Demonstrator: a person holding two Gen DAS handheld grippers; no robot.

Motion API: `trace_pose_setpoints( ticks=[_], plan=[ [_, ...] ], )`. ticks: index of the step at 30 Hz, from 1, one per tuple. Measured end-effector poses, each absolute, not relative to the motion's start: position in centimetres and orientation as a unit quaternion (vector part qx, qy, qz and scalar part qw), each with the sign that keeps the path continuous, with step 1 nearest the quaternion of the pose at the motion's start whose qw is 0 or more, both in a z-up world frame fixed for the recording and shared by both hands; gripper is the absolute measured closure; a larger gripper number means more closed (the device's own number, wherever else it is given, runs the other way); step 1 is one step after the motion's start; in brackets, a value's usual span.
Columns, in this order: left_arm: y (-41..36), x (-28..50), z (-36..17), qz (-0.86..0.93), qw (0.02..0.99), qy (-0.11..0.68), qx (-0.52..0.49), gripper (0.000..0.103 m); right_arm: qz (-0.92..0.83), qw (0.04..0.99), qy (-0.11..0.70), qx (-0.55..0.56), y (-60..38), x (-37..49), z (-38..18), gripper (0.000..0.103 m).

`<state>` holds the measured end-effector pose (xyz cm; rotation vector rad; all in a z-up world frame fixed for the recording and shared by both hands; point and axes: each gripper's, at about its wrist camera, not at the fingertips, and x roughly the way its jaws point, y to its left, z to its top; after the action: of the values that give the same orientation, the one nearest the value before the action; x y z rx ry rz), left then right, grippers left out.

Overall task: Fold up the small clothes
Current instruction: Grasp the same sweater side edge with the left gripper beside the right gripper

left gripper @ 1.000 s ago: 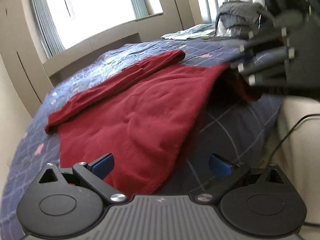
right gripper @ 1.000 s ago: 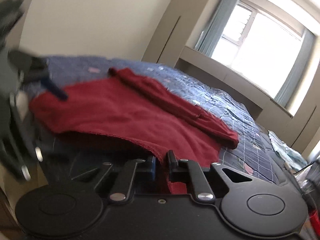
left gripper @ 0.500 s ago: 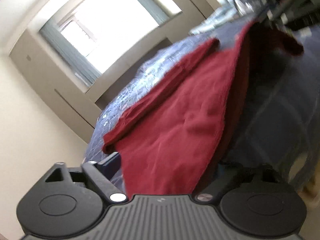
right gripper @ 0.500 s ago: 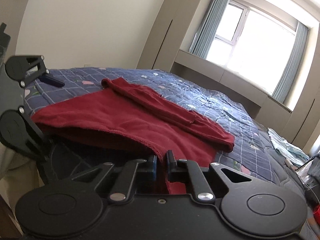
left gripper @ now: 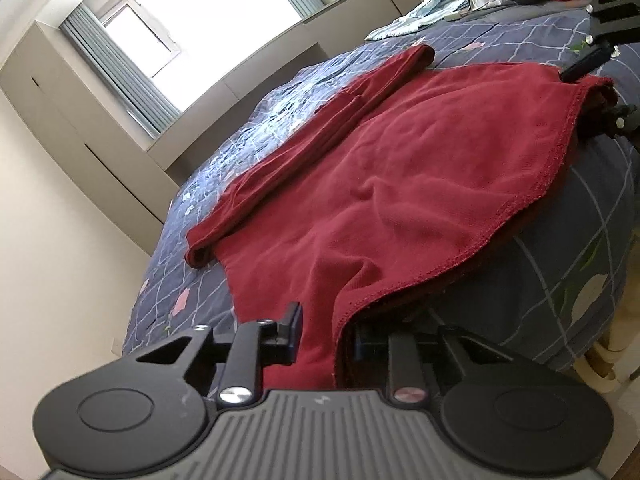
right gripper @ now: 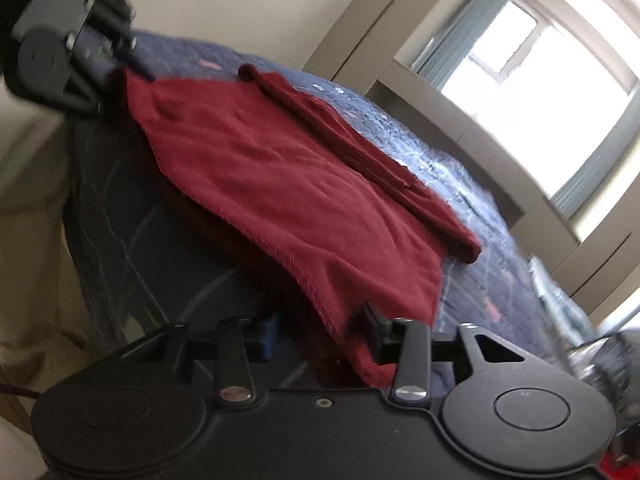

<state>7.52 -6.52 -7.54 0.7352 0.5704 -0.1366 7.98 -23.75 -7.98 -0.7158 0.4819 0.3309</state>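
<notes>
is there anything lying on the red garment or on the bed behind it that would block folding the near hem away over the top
Nothing visible does. The red garment lies spread on the blue quilt with its top surface bare. Its folded sleeve runs along the far edge. The pale clothes sit well beyond it. The left tool and right tool straddle the hem.
</notes>
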Motion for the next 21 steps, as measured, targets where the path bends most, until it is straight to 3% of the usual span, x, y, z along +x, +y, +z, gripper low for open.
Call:
trace_pose_setpoints(
  ticks=[3, 4, 5, 7, 21],
  plan=[
    [-6.4, 8.0, -7.9, -0.065, 0.890, 0.276, 0.357, 0.077, 0.145, 0.896, 0.224, -0.356, -24.1, 8.2, -8.5, 0.055],
    [-6.4, 8.1, -7.9, -0.068, 0.889, 0.278, 0.357, 0.084, 0.137, 0.898, 0.222, -0.355, -24.2, 8.3, -8.5, 0.061],
    [-6.3, 8.0, -7.8, -0.071, 0.889, 0.280, 0.356, 0.094, 0.132, 0.900, 0.221, -0.353, -24.4, 8.4, -8.5, 0.080],
    [-6.3, 7.9, -7.4, -0.079, 0.891, 0.283, 0.347, 0.098, 0.125, 0.904, 0.221, -0.344, -24.9, 8.5, -8.2, 0.095],
    [-5.8, 2.3, -2.3, -0.120, 0.890, 0.236, 0.372, 0.099, 0.143, 0.915, 0.179, -0.331, -27.3, 4.1, -2.9, 0.099]
  ],
)
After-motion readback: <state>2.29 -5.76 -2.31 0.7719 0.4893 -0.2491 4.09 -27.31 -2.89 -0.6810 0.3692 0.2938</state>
